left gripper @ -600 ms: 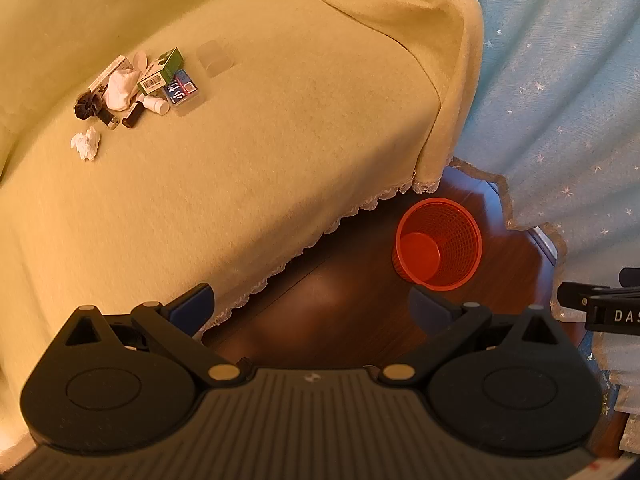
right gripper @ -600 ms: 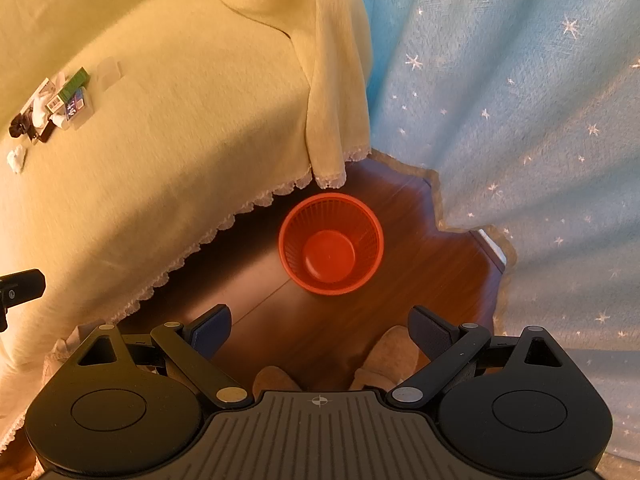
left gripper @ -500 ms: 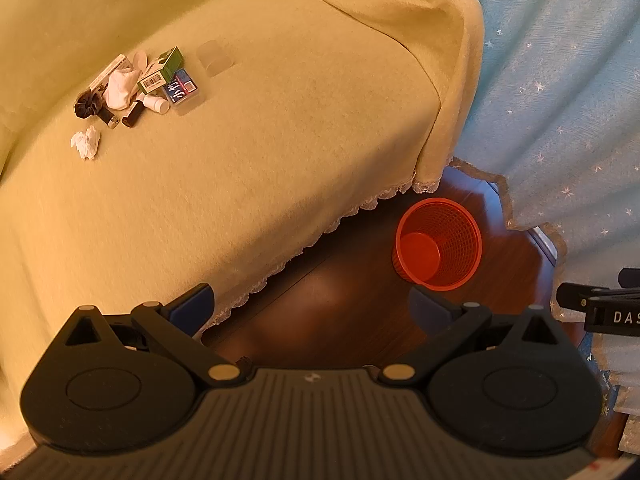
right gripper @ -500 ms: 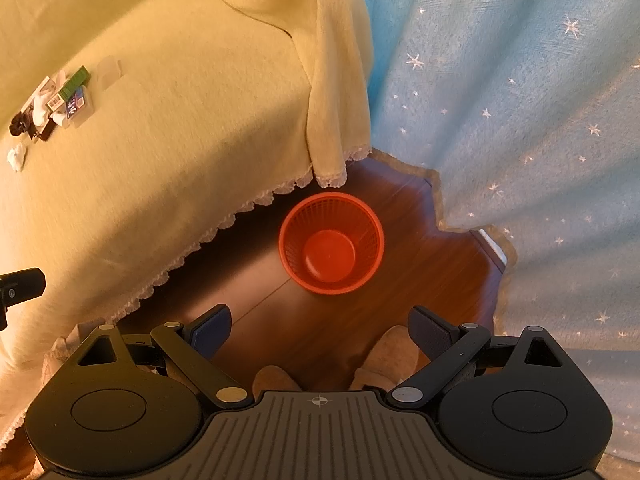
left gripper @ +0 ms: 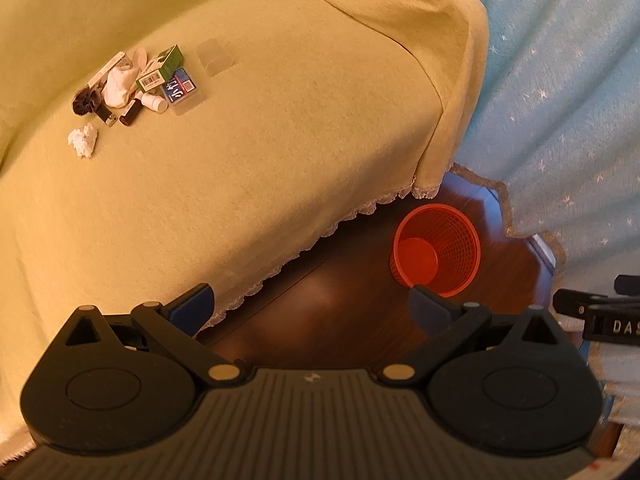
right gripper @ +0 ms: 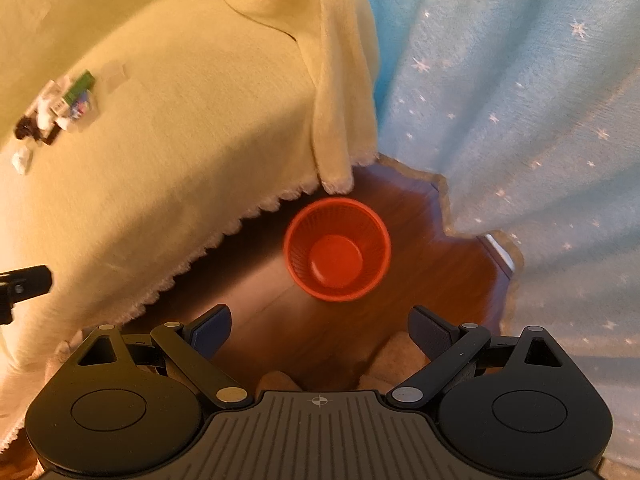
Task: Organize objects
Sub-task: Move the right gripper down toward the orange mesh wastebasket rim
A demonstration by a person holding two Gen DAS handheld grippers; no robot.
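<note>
A pile of small items lies on the yellow bedspread [left gripper: 280, 128] at far left: a green box [left gripper: 160, 69], a clear case with a blue card [left gripper: 182, 88], a white cloth [left gripper: 118, 87], a small white bottle [left gripper: 154, 102], a black scrunchie [left gripper: 84, 102] and a crumpled tissue [left gripper: 83, 141]. A clear empty case [left gripper: 214, 55] lies beside them. The pile shows blurred in the right wrist view [right gripper: 60, 108]. An empty orange mesh bin [left gripper: 438, 255] [right gripper: 337, 248] stands on the floor. My left gripper [left gripper: 310, 306] and right gripper [right gripper: 320, 330] are open, empty, and far from the pile.
A blue star-patterned curtain [left gripper: 560, 100] [right gripper: 520, 120] hangs at right, down to the dark wooden floor [left gripper: 340, 304]. The bedspread's lace edge [left gripper: 280, 268] hangs over the bed side. The right gripper's body [left gripper: 600, 316] shows at the left view's right edge. Slippers [right gripper: 396, 360] show below.
The right wrist view has shifted slightly, with motion blur; the bed and bin sit a little lower and to the right in it. The left view is unchanged. Both grippers stay open.
</note>
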